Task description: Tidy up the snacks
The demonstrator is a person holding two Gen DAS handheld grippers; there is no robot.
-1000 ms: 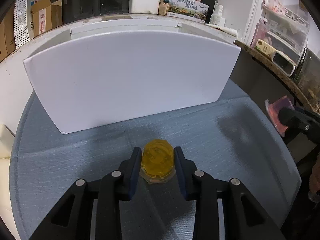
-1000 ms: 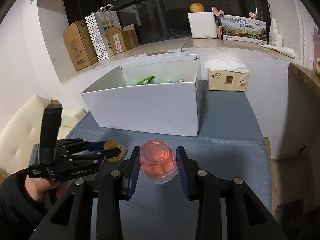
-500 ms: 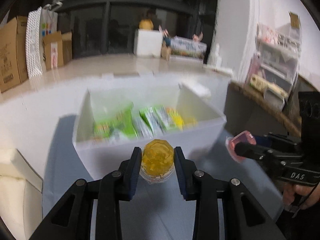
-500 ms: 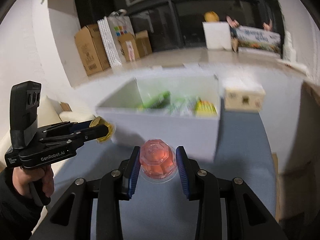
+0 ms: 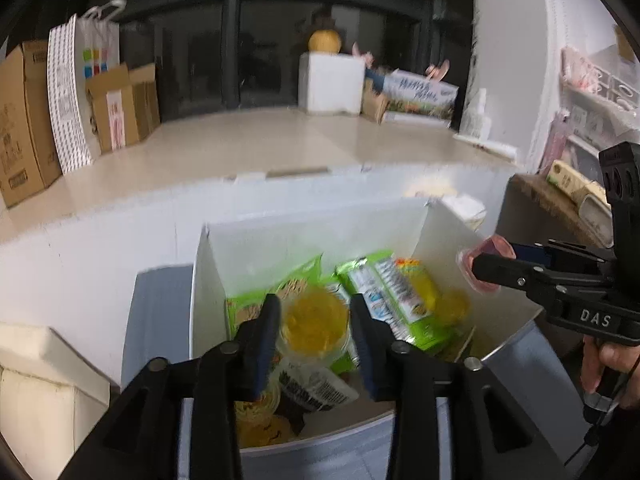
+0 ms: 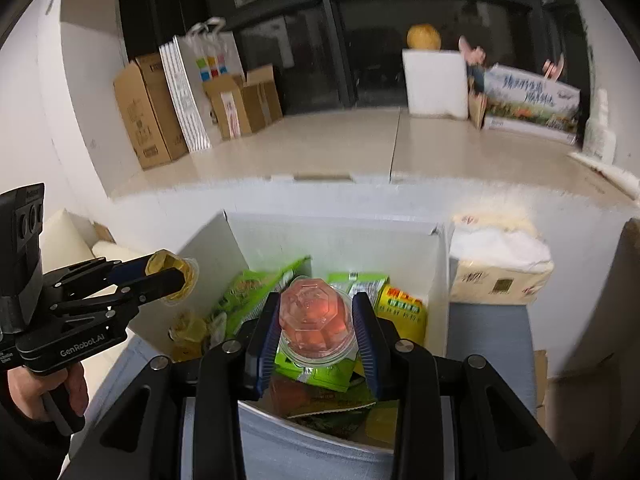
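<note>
Two hand-held grippers above the white box (image 5: 472, 240) | left hand-held gripper (image 5: 316, 324): jaws just opening, yellow jelly cup (image 5: 314, 322) between | right hand-held gripper (image 6: 316, 320): jaws just opening, pink jelly cup (image 6: 316, 316) between them

A dark window (image 6: 360, 40) runs above a pale ledge (image 6: 340, 148) holding cardboard boxes (image 6: 144, 112), a paper bag (image 6: 200, 80) and a white block (image 6: 434, 80); white walls (image 6: 80, 92) flank it.
</note>
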